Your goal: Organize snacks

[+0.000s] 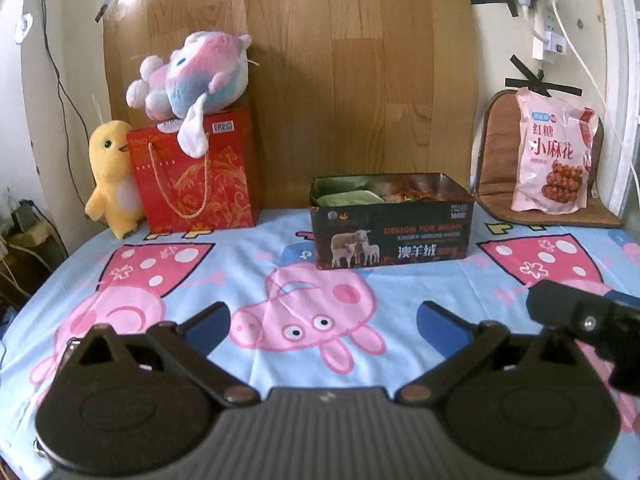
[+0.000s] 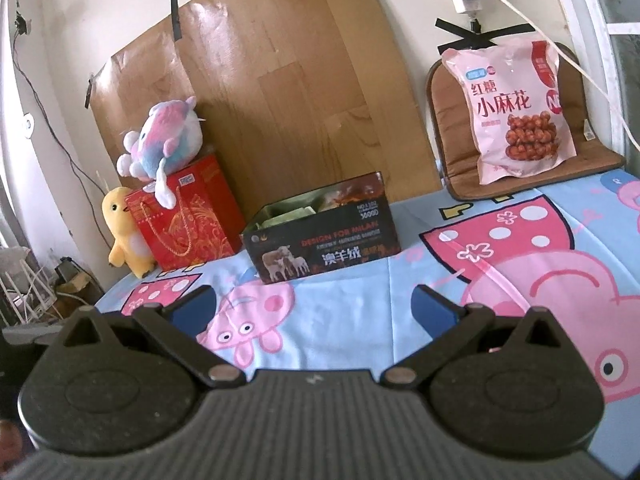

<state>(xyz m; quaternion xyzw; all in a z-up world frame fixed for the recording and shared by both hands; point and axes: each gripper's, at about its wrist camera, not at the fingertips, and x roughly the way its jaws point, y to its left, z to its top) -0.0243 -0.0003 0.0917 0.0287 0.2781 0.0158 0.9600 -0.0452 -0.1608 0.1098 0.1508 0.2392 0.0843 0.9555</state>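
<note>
My right gripper (image 2: 312, 312) & left gripper (image 1: 324, 324), both spread and empty; snack bag (image 2: 516, 112) upright at far-right corner, nearer my right.

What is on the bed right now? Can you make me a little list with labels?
snack box: dark open box with packets inside, mid-bed
snack bag: pink bag leaning upright on a brown cushion, far right
toys: yellow chick beside red gift bag; pastel plush on top of it
left gripper: open, empty
right gripper: open, empty
</note>
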